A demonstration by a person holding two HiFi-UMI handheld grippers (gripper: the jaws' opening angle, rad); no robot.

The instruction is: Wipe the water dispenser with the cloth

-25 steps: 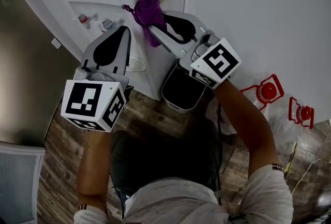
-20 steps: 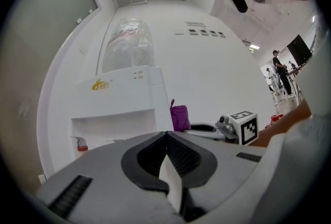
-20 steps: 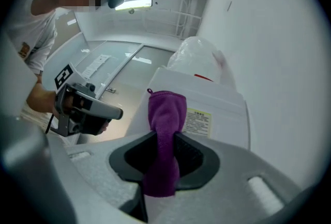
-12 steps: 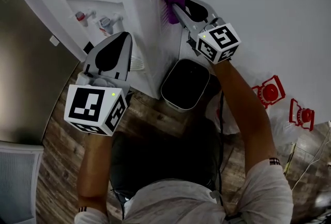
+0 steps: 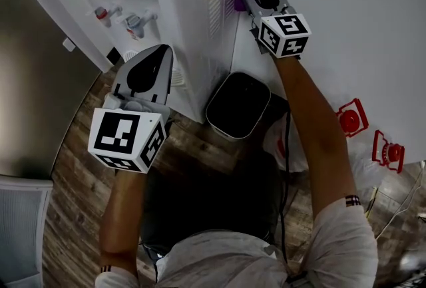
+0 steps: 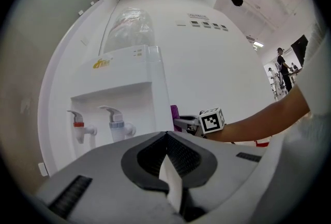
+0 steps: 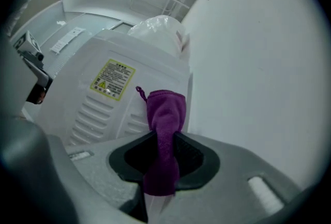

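The right gripper [image 7: 163, 146] is clamping the purple cloth [image 7: 165, 112] between its jaws, the fabric bunching up past the jaw tips and hanging down behind them. Straight ahead of those jaws the cloth is pressing against, or sitting just off, the side panel of the water dispenser [image 7: 77, 88], at the panel's rear edge where it is meeting the wall [image 7: 258, 62]. The vent slots [image 7: 89, 117] and a yellow label [image 7: 112, 78] are lying to the left of the jaws. The left gripper [image 6: 166, 135] is hovering with its jaws brought together on nothing, the two taps [image 6: 116, 120] lying ahead and to the left of its tips, well apart from them. Judging from this, the wiping is under way on the side panel only. The front recess with the taps and the top under the bottle [image 6: 129, 24] are getting no contact from the cloth right now, so much seems to be remaining. No view is showing water or dirt, so I cannot tell which areas are done
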